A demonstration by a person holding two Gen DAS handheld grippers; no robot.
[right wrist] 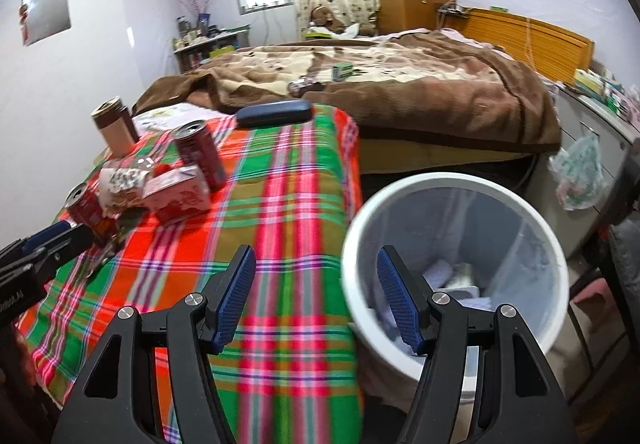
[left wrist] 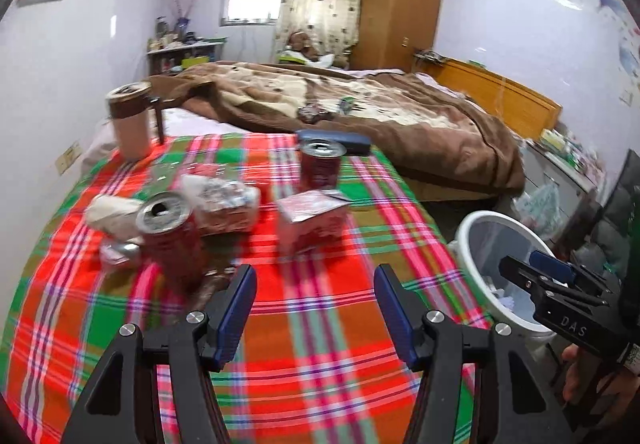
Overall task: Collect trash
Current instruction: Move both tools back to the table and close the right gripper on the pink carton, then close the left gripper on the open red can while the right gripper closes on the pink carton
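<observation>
Table with red, green and pink plaid cloth [left wrist: 312, 324], carrying the uncollected trash in a cluster towards its far left corner; nothing lies along the near edge.

Item, far left corner: tall beige cup with brown lid [left wrist: 130, 120], upright. Possibly not trash.

Item, left edge: crumpled white paper wad [left wrist: 108, 214], next to a red aluminium drink can with opened top [left wrist: 170, 240], upright, nearest the left gripper.

Item, behind that can: crinkled clear-and-silver plastic wrapper [left wrist: 224, 200], lying flat, blurred.

Item, middle of the cluster: red and white carton box [left wrist: 312, 220], top flap torn open.

Item, behind the carton: second red drink can [left wrist: 322, 164], upright, opened.

Item, far edge: dark blue oblong case [left wrist: 334, 140], lying flat. Probably a keeper.

Left gripper [left wrist: 316, 308]: jaws parted to a middling gap, nothing between the blue pads, over bare cloth short of the cluster.

Right gripper [right wrist: 316, 296]: jaws wide, empty, straddling the right edge of the table and the bin rim.

White round plastic bin with clear liner [right wrist: 360, 228]: on the floor just beside the table's right edge; pale scraps already lie at the bottom.

Progress, as judged: early to middle. Some waste is binned; two cans, carton, wrapper and paper wad remain on the cloth. Next pick likely the near can.
</observation>
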